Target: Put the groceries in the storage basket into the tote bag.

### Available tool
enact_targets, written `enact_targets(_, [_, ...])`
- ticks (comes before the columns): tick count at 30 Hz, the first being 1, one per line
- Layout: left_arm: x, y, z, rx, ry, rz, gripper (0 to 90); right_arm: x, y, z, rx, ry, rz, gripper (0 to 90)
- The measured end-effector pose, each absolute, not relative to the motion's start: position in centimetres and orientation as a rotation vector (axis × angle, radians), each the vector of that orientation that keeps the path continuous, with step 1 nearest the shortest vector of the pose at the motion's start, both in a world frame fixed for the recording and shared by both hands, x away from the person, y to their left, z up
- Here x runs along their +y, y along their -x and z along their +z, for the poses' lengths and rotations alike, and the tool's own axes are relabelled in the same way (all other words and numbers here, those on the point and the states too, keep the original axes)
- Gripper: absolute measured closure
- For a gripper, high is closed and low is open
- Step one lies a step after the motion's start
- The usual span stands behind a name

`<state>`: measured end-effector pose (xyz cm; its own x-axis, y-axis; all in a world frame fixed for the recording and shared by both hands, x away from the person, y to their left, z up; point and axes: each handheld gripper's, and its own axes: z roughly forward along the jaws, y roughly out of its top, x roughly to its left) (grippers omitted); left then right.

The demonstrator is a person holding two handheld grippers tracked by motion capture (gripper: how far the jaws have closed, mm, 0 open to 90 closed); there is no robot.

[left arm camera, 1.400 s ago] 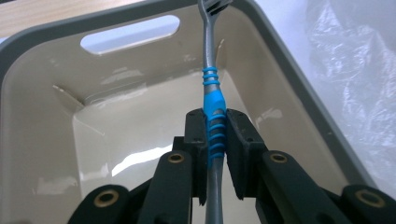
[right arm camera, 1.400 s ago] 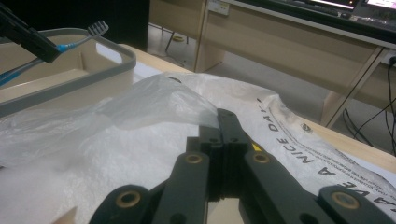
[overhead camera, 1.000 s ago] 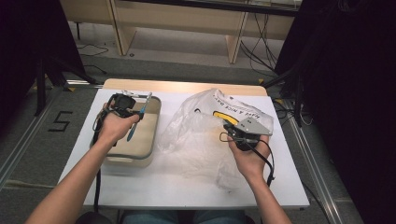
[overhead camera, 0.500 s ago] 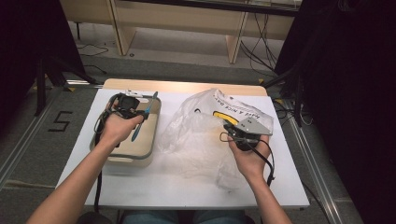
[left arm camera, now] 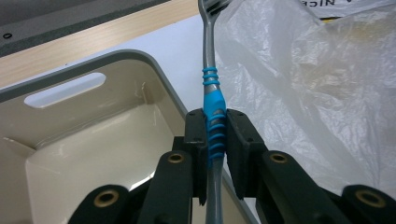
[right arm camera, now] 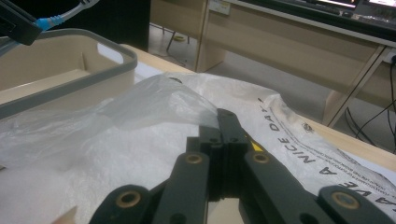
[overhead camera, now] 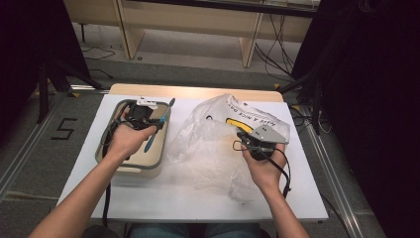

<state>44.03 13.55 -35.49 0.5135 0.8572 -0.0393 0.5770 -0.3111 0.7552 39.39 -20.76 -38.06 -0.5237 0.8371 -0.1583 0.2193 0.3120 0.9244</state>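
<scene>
The left gripper [left arm camera: 215, 135] clamps a blue-handled fork [left arm camera: 212, 100] above the beige tub [overhead camera: 111, 156], probably at its right rim. Beside the tub, the right gripper [right arm camera: 226, 122] pinches the plastic bag [right arm camera: 140, 107].

The right gripper [right arm camera: 226, 122] pinches the clear plastic bag [right arm camera: 140, 112] beside a beige bin [right arm camera: 70, 70].

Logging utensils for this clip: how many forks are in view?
1. The fork is clamped by its blue-ringed handle in the left tongs, above the beige bin. More could be hidden inside the crumpled plastic bag.
</scene>
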Motion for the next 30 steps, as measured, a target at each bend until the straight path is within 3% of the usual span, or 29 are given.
enact_targets(30, [10.1,-40.1,-35.3,1.002,-2.082,0.401,78.7,-20.8,-39.4,-38.0,1.93,-0.935,1.217,90.0])
